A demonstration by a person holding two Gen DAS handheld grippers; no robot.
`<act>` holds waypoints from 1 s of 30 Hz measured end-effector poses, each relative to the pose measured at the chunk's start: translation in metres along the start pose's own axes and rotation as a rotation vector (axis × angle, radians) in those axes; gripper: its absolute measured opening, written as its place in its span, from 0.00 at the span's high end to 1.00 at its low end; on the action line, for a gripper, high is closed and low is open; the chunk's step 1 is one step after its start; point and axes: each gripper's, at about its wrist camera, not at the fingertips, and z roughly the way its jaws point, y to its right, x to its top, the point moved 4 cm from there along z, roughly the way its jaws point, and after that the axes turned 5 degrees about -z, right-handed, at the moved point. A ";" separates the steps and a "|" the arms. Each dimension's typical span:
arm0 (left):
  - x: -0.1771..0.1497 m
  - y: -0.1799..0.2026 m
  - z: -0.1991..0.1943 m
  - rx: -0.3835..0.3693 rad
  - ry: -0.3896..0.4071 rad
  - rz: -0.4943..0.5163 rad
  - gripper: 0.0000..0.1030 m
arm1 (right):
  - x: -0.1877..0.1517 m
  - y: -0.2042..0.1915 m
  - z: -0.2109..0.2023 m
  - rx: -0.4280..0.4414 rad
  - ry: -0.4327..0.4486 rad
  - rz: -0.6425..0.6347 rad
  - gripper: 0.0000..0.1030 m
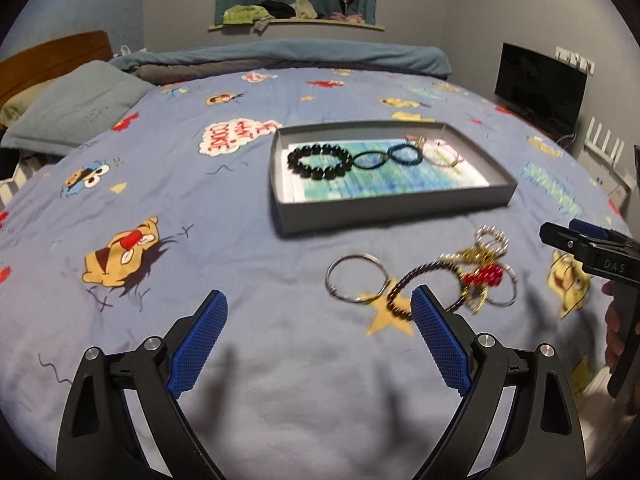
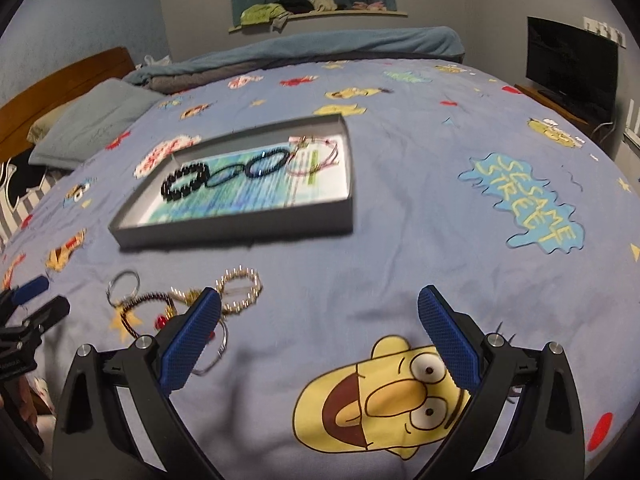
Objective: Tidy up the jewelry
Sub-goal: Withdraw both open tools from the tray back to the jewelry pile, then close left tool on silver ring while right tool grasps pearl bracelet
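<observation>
On the blue cartoon bedspread the left gripper hangs low over the cloth with its blue pads spread wide and nothing between them. Just ahead of it lies a plain silver bangle, set a little apart from the tangled heap to its right: a dark beaded bracelet, a gold chain with red beads, a pale beaded ring and another thin silver hoop, overlapping one another. Beyond them sits the shallow grey tray, and along its back half four pieces lie in a row, from left to right a black bead bracelet, a thin dark band, a blue bracelet and a pinkish cord bracelet. So the sorting looks roughly half done, with about five pieces left on the cloth. Furthest right, the right gripper is likewise spread and empty, hovering over bare bedspread beside the heap. Readable writing: "ME WANT COOKIE" upside down in a speech bubble left of the tray, "SESAME STREET" on a blue splash in the right wrist view, and "DAS" on the right gripper's body.
</observation>
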 end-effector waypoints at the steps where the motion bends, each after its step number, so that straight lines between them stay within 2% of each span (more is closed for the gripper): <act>1: -0.002 -0.001 0.002 -0.005 -0.003 0.003 0.10 | -0.001 -0.001 0.001 0.006 -0.002 -0.006 0.05; 9: -0.004 -0.002 0.024 -0.018 -0.020 0.023 0.11 | -0.011 -0.018 0.011 0.048 -0.014 -0.131 0.06; 13: 0.000 -0.007 0.038 -0.040 -0.032 -0.022 0.13 | -0.009 -0.018 0.016 0.056 0.000 -0.142 0.07; 16: 0.006 -0.006 0.043 -0.059 -0.014 -0.040 0.18 | -0.004 -0.014 0.018 0.080 0.013 -0.101 0.18; 20: 0.008 0.002 0.053 -0.051 -0.023 0.009 0.40 | 0.001 -0.012 0.024 0.094 0.025 -0.077 0.42; 25: 0.007 0.006 0.064 -0.076 -0.050 0.024 0.61 | 0.003 -0.020 0.036 0.135 0.000 -0.083 0.66; 30: 0.006 0.004 0.071 -0.081 -0.057 0.036 0.66 | 0.004 -0.028 0.042 0.171 -0.016 -0.089 0.66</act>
